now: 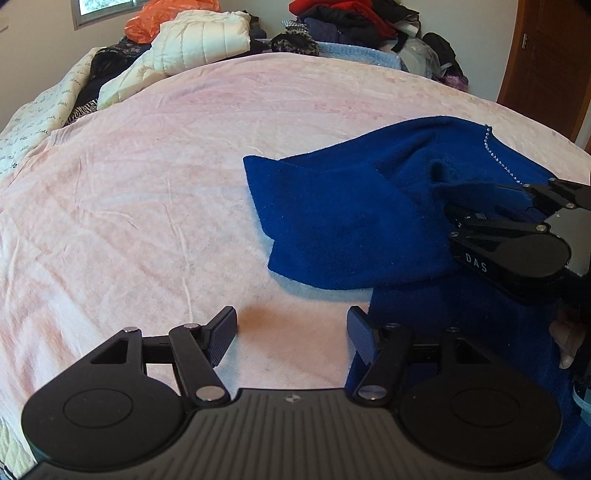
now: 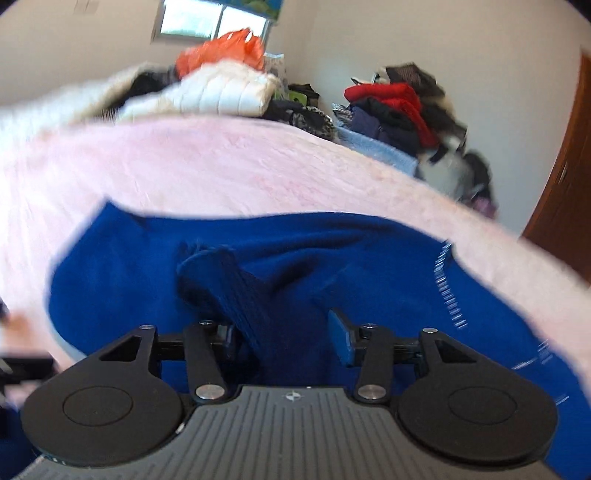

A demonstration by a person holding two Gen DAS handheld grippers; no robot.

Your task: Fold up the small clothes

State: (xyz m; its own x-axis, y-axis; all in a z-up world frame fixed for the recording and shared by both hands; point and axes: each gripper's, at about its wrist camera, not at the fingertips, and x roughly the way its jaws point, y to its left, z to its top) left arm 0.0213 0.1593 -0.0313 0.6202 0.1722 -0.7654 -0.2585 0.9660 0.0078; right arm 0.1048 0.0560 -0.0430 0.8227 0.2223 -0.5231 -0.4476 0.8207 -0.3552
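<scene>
So the blue knit garment (image 1: 354,218) sits on the pink blanket (image 1: 155,177), over toward the bed's right edge and near the front edge, partly doubled over on itself. There's a line of little rhinestones (image 1: 496,151) along 1 hem on the far right side.

Left gripper (image 1: 291,332) hangs over bare blanket just beside the garment's near-left edge, fingers spread wide, nothing between them. Its right pad (image 1: 360,334) sits right at the cloth's edge, can't tell if it touches.

Right gripper (image 2: 284,338) is down on top of the fabric, jaws about half apart, with a ridge of blue cloth (image 2: 236,291) running up between them. The pads don't look like they're pinching it, so I'd call it let go, though the right wrist view is blurry.

My read: a fold has been laid and the cloth is being released. To do this bit well I'd lift the right gripper straight up and clear so that bunched ridge doesn't drag along with a pad. Then flatten the hump in the middle before the next fold, otherwise it'll come out lumpy. Left gripper looks well placed to pick up the near-left corner (image 1: 275,264).

The clothes pile (image 1: 354,22) along the bed's far edge is well apart, no worry there.
</scene>
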